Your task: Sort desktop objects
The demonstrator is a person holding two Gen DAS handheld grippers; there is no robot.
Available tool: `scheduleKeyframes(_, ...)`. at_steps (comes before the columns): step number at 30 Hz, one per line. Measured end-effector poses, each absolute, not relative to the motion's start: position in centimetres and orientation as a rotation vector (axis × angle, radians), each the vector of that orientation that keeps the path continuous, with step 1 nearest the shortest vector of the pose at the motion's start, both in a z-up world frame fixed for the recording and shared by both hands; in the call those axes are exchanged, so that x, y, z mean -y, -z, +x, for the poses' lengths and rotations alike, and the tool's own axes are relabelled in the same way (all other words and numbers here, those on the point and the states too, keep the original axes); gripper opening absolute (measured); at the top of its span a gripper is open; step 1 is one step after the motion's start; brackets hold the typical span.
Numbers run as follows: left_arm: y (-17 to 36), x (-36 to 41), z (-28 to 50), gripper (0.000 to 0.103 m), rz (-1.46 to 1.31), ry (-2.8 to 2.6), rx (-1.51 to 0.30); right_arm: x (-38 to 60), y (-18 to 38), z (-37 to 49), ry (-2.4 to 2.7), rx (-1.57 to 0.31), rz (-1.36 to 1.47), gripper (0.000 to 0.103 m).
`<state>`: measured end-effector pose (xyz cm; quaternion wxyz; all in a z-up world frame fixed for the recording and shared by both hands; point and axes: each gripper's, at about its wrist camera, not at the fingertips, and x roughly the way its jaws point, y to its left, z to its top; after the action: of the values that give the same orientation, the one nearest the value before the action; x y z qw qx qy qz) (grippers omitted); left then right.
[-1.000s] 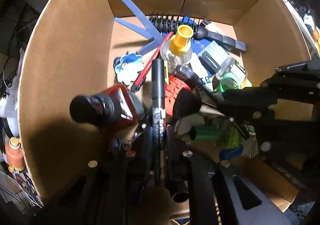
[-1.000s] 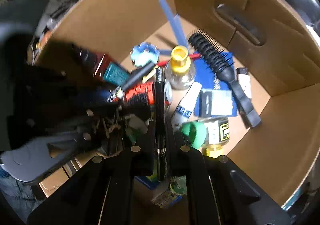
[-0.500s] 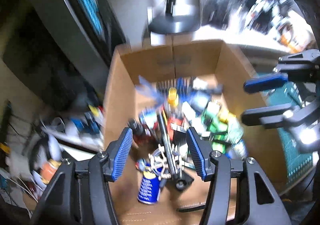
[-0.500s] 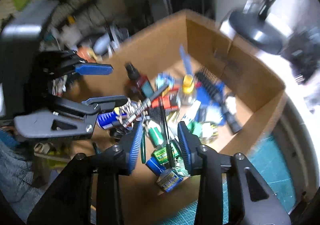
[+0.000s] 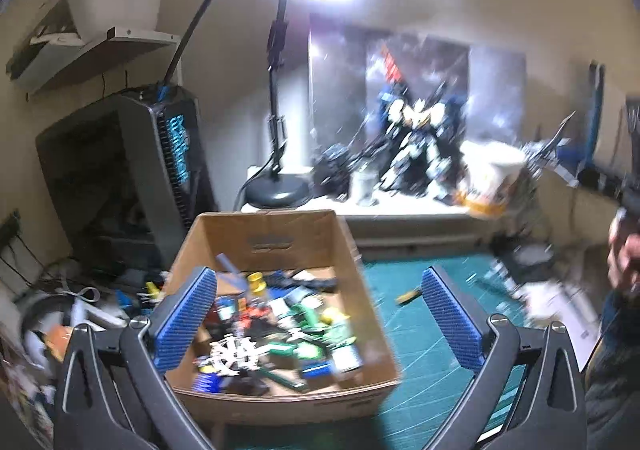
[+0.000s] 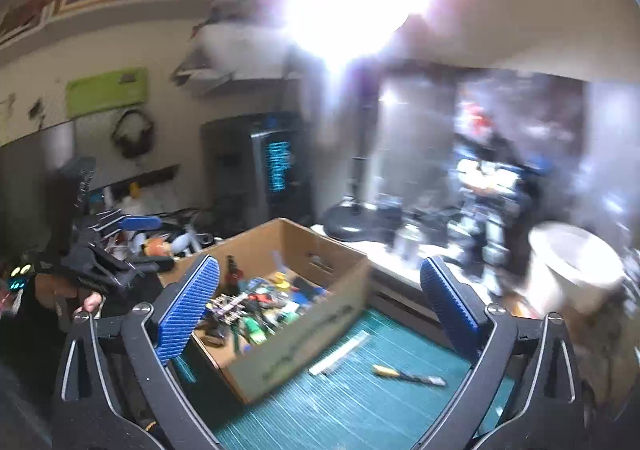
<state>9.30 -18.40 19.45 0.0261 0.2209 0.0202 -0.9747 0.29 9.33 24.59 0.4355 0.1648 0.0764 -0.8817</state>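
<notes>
Left wrist view
- My left gripper [image 5: 320,314]: jaws opening, already spread very wide; blue ribbed pads [image 5: 185,316] stand at either side of the frame, nothing between them, nothing held.
- Cardboard box [image 5: 280,406]: sits below and ahead of me, mostly framed by the left half of the gap between the fingers, its near wall low in the frame.
- Desktop objects [image 5: 280,322]: heaped inside the box, blurred; I make out a yellow cap, green and blue pieces, a white spoked part near the front.
- Green cutting mat [image 5: 412,330]: runs under and to the right of the box; a small yellow-handled tool [image 5: 408,296] lies on it, apart from the box.
- Desk lamp [image 5: 278,189]: black round base behind the box, glare at the top.
- Model robot figure [image 5: 420,145]: stands on the white ledge behind.
- Right edge: a hand [image 5: 622,254], blurred.

Right wrist view
- My right gripper [image 6: 320,310]: jaws opening, spread just as wide, gap empty, no grip on anything.
- Cardboard box [image 6: 296,338]: seen cornerwise, left of centre, on the mat.
- Desktop objects [image 6: 260,298]: piled in the box, too blurred to name singly.
- Yellow-handled tool [image 6: 408,374]: on the mat, right of the box, beside a pale strip [image 6: 340,353].
- Left gripper [image 6: 120,246]: far left, beyond the box, held in a hand [image 6: 90,302]; one blue pad shows.
- White cup [image 6: 576,270]: right side, blurred.
</notes>
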Motion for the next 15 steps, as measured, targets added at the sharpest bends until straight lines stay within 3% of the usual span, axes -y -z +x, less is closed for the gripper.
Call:
scheduleKeyframes(5, -18.3, 16.2, 10.6, 0.103, 0.552, 3.115, -0.094, -14.2, -23.3, 2.0, 2.314, -0.173, 0.466, 0.102)
scheduleKeyframes(15, -11.0, 11.2, 9.2, 0.103, 0.817, 3.235, -0.161, -23.6, -17.5, 3.9, 2.539, -0.123, 0.677, 0.103)
